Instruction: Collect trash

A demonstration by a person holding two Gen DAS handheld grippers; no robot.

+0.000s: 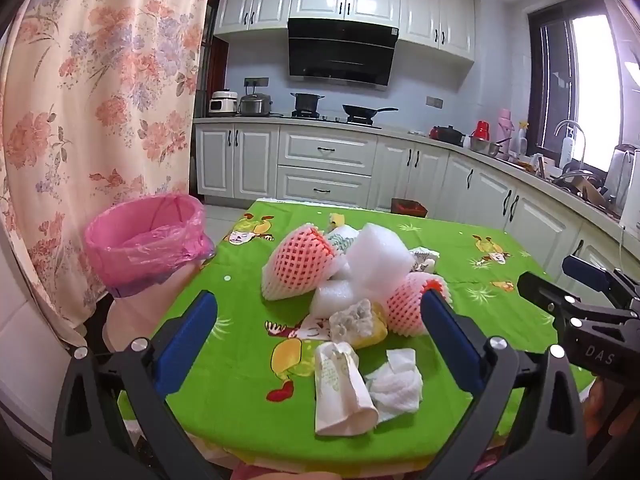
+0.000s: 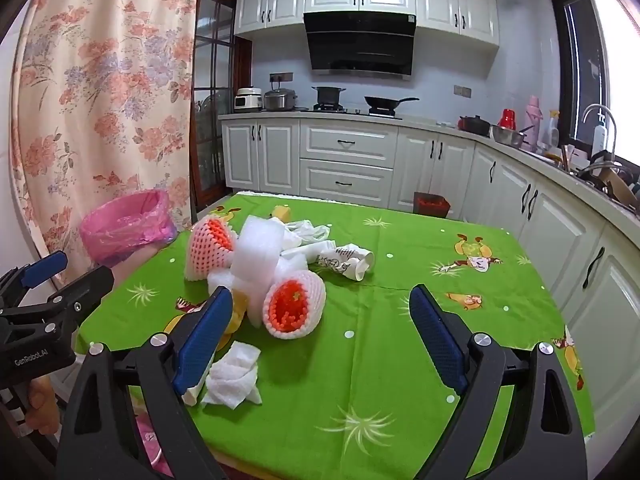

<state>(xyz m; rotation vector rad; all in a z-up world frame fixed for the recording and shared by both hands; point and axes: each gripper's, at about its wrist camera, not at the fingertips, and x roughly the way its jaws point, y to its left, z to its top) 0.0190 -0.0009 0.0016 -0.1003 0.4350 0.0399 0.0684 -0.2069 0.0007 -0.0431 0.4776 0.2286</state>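
Here, heaped mid-table on a green cartoon tablecloth: foam fruit nets, white foam scraps, crumpled tissue and a crushed paper cup.

Flanked at ten o'clock by a pink-lined bin; left gripper and right gripper both spread wide, holding nothing, poised above the near edge.

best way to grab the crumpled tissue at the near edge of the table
Pinch the tissue across its raised folds from above, coming in from the near table edge. It lies low, soft and free on its right; the paper cup lies right against its left, so the right hand-held gripper suits best.
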